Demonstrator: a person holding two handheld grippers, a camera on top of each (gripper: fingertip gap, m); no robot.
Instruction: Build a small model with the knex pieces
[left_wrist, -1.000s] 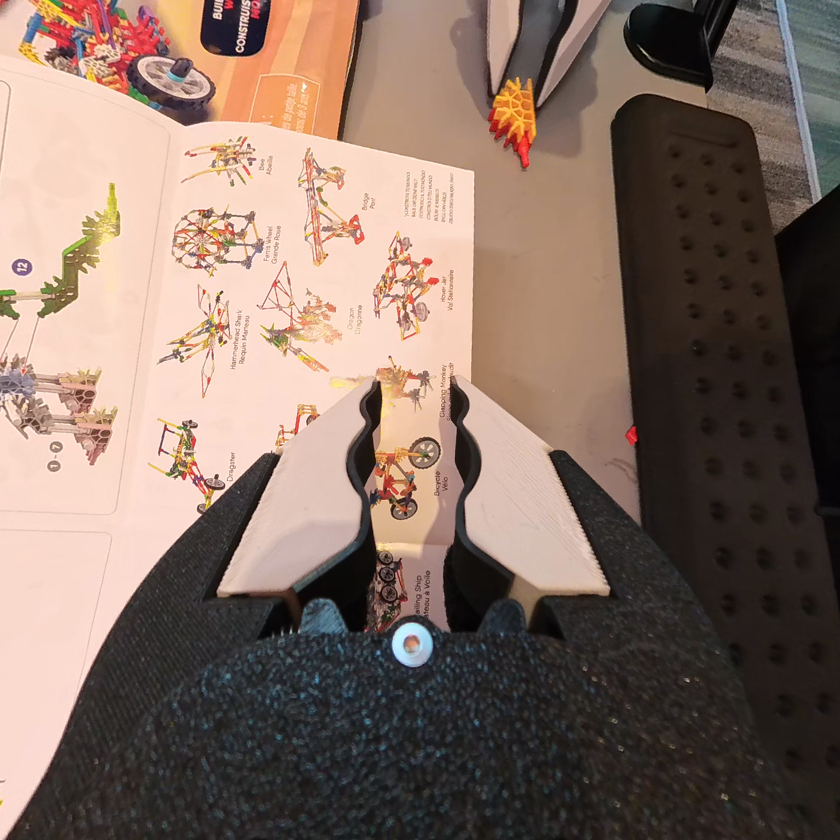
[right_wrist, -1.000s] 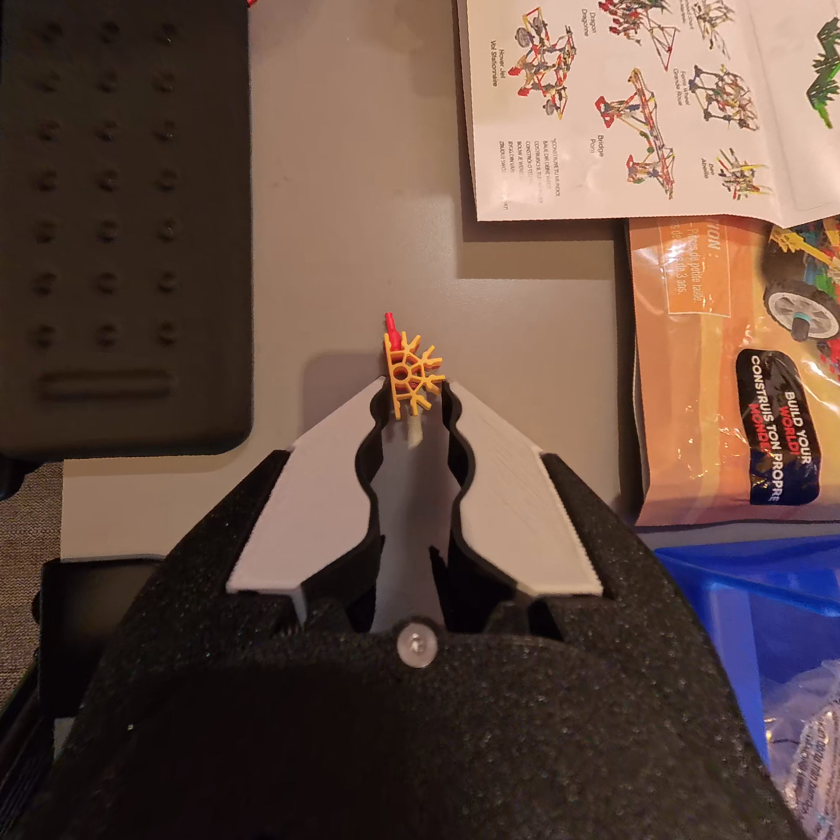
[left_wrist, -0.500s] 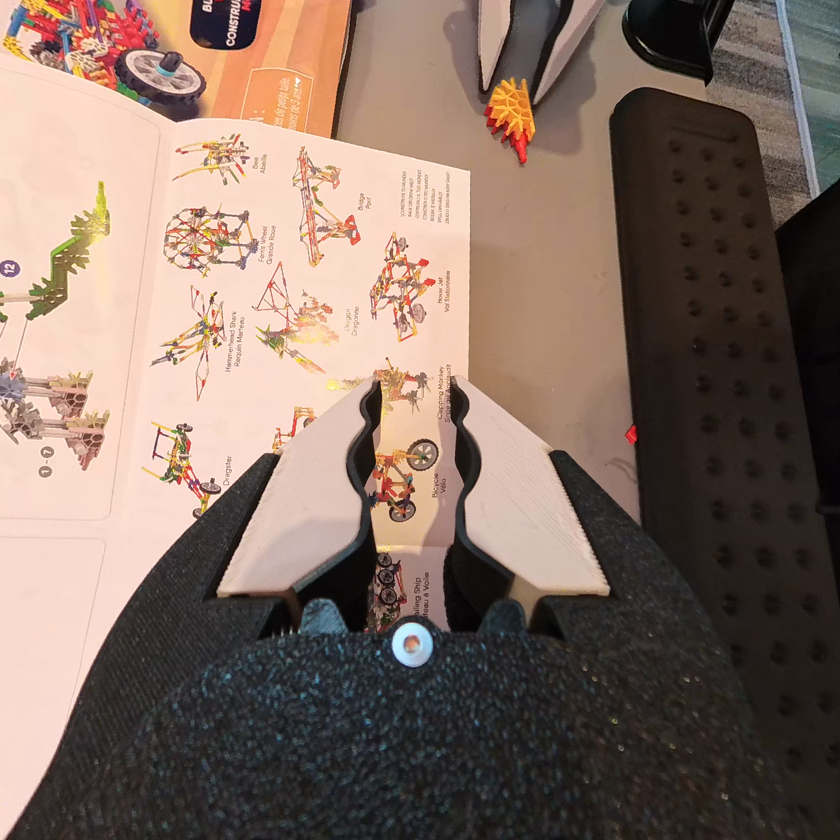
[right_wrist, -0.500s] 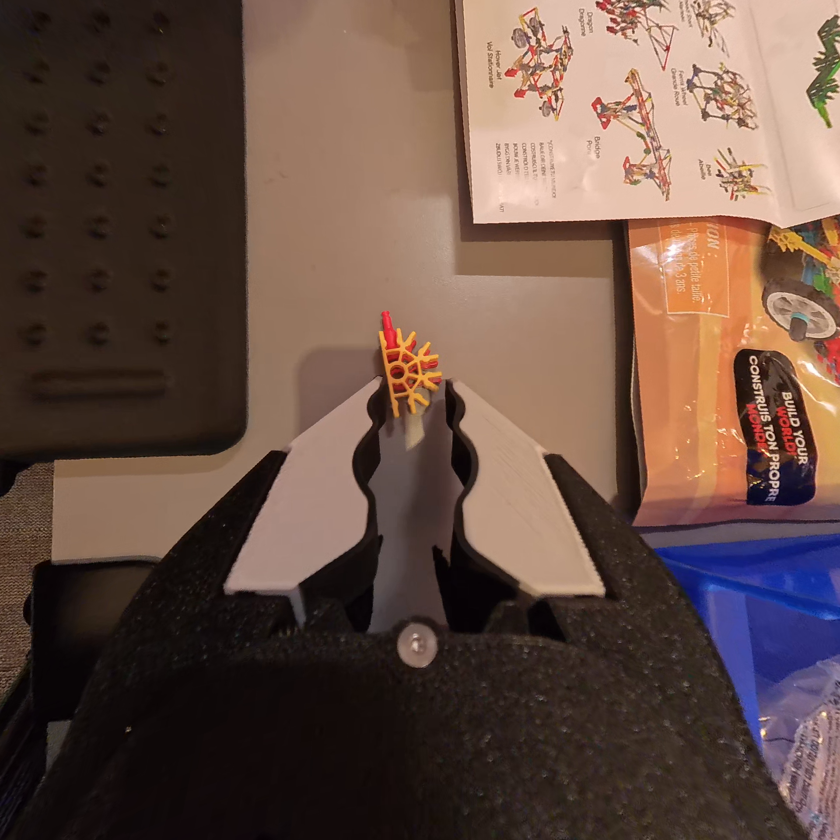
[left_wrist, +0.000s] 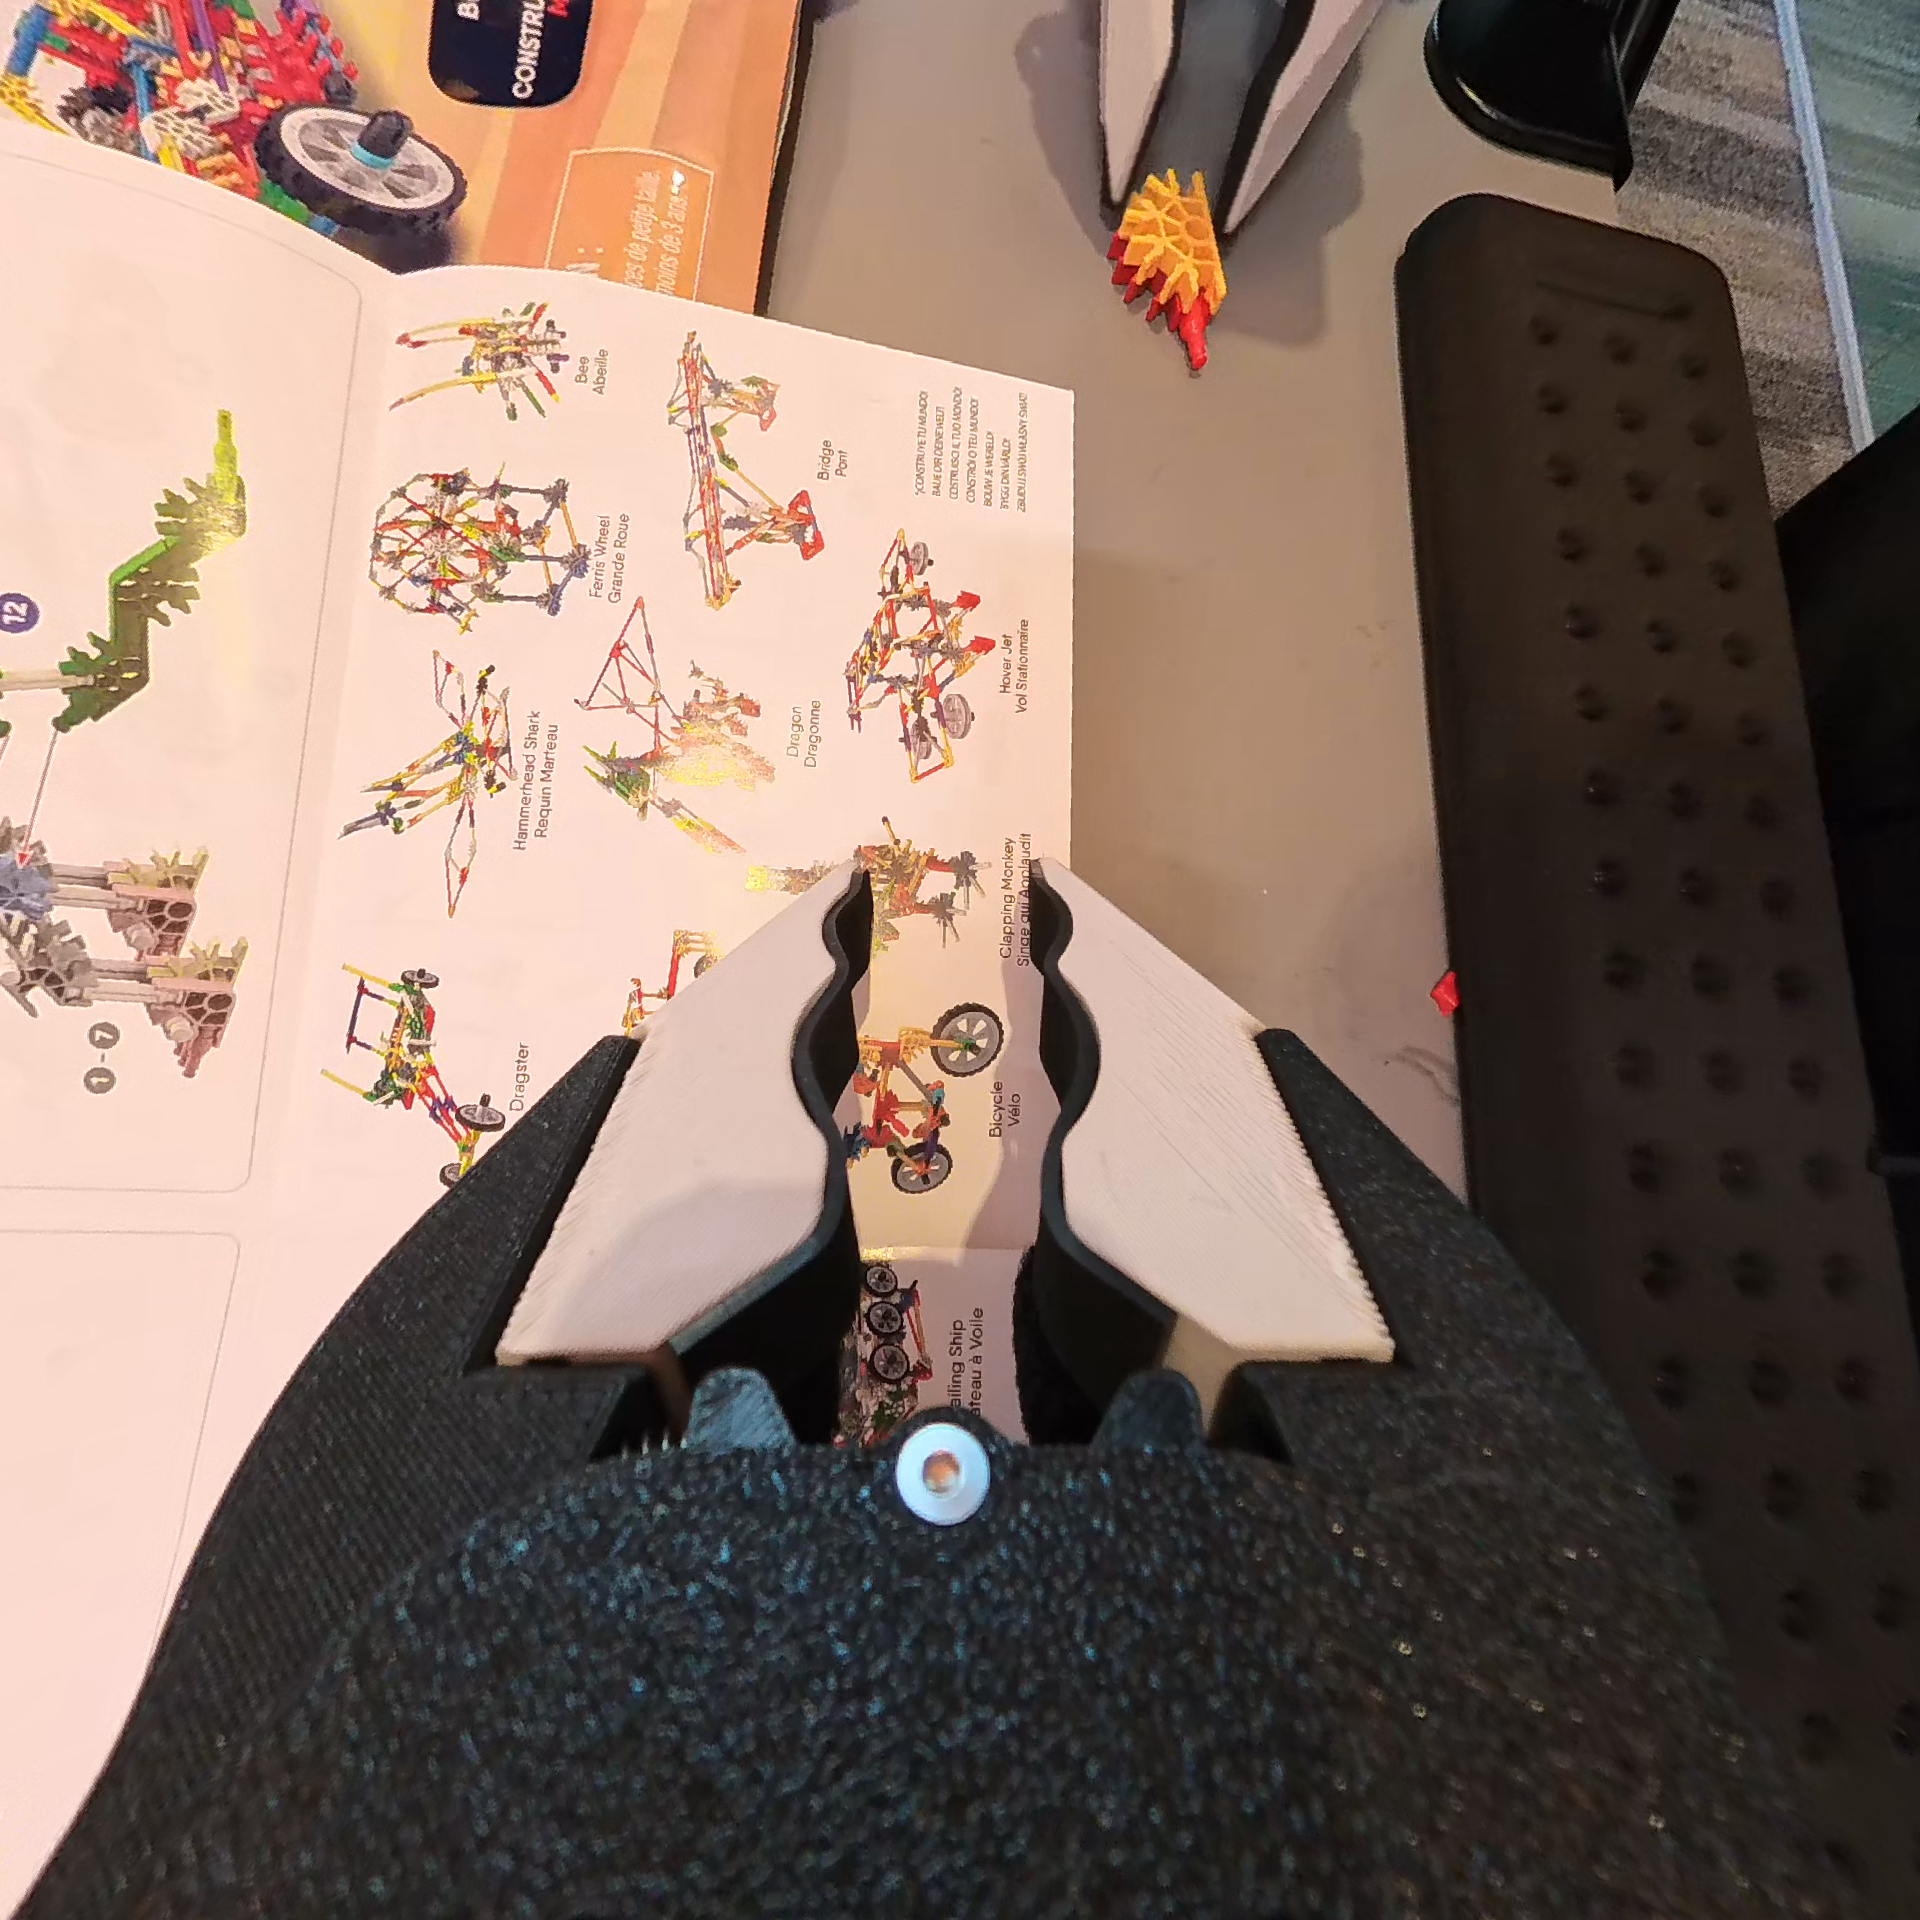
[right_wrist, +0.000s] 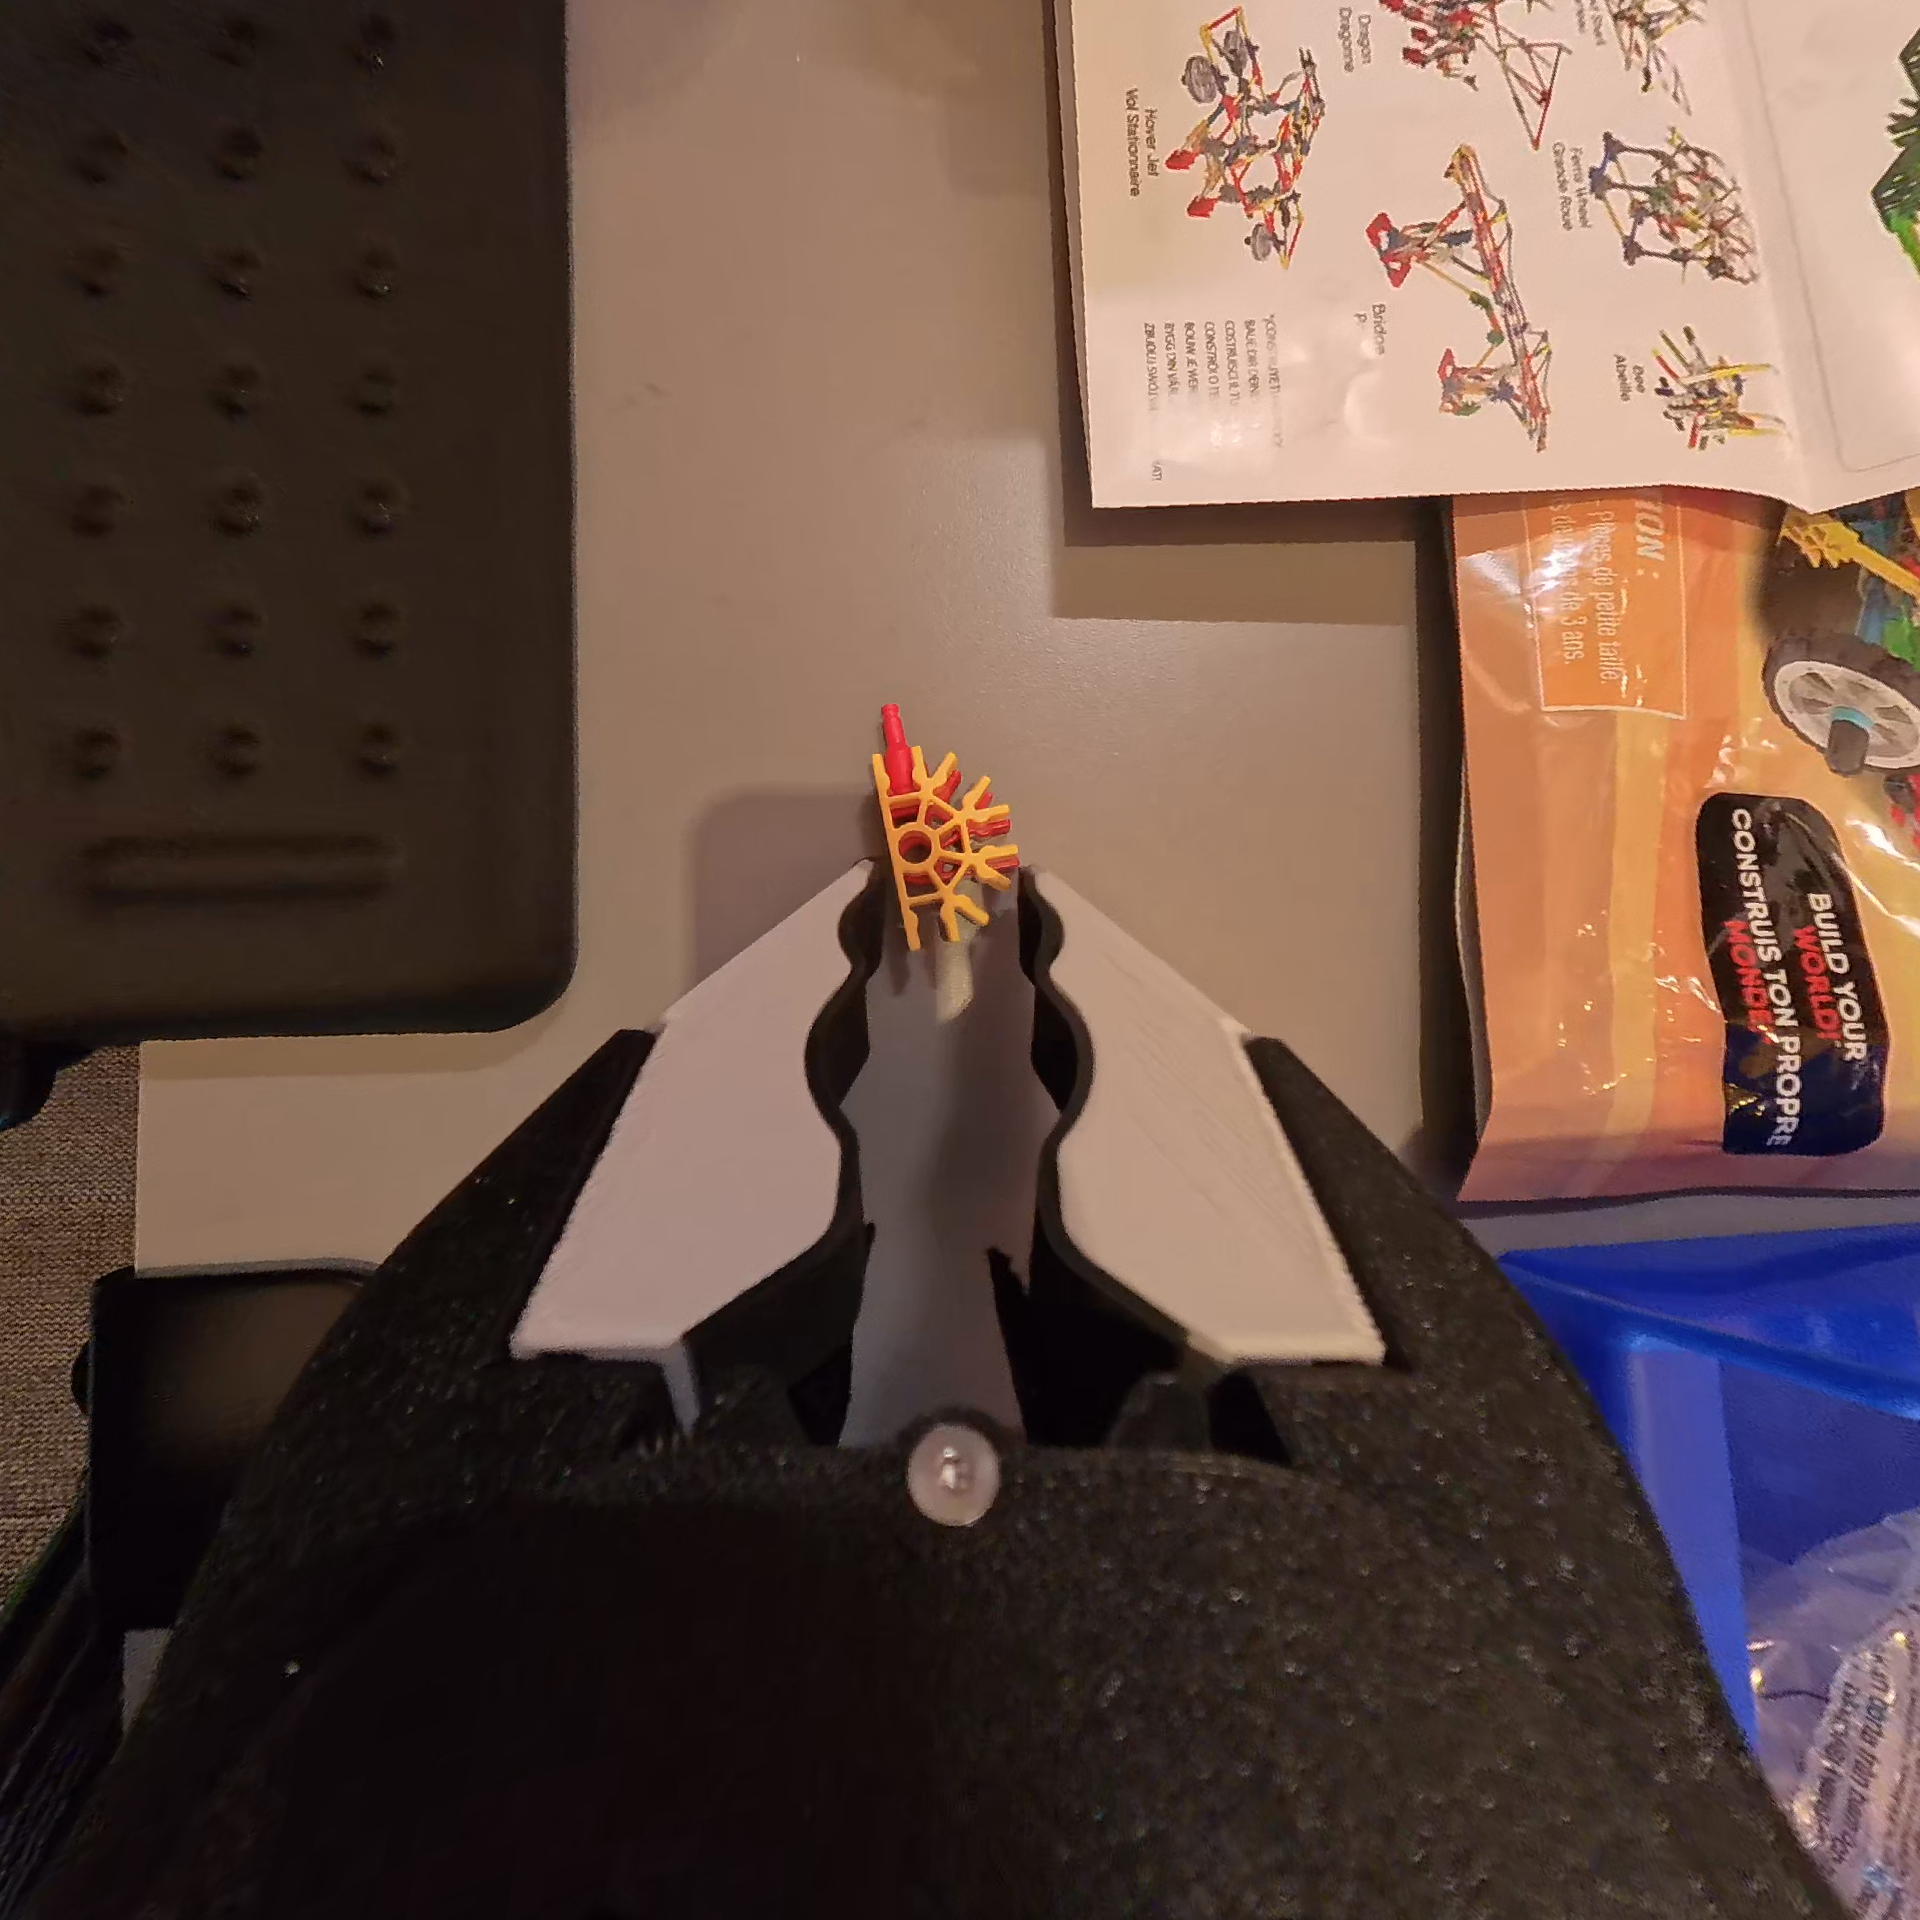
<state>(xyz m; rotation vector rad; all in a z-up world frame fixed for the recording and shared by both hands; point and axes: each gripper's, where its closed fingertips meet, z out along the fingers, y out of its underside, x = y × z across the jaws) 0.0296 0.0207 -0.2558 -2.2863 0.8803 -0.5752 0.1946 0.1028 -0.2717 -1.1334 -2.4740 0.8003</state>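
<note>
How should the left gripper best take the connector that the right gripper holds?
Probably by the toothed end of the connector that sticks out past the right gripper, coming head-on from the far side, where the open left gripper is. The right gripper pinches its edges, so its flat faces are free to clamp. The thin red rod offers little hold.

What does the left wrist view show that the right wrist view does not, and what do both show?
Only the left wrist view shows a small red piece beside the black pad.

Only the right wrist view shows a blue bin and a grey rod behind the yellow and red connector stack.

Both show the open booklet, the orange box, the stack and the right hand-held gripper.
</note>
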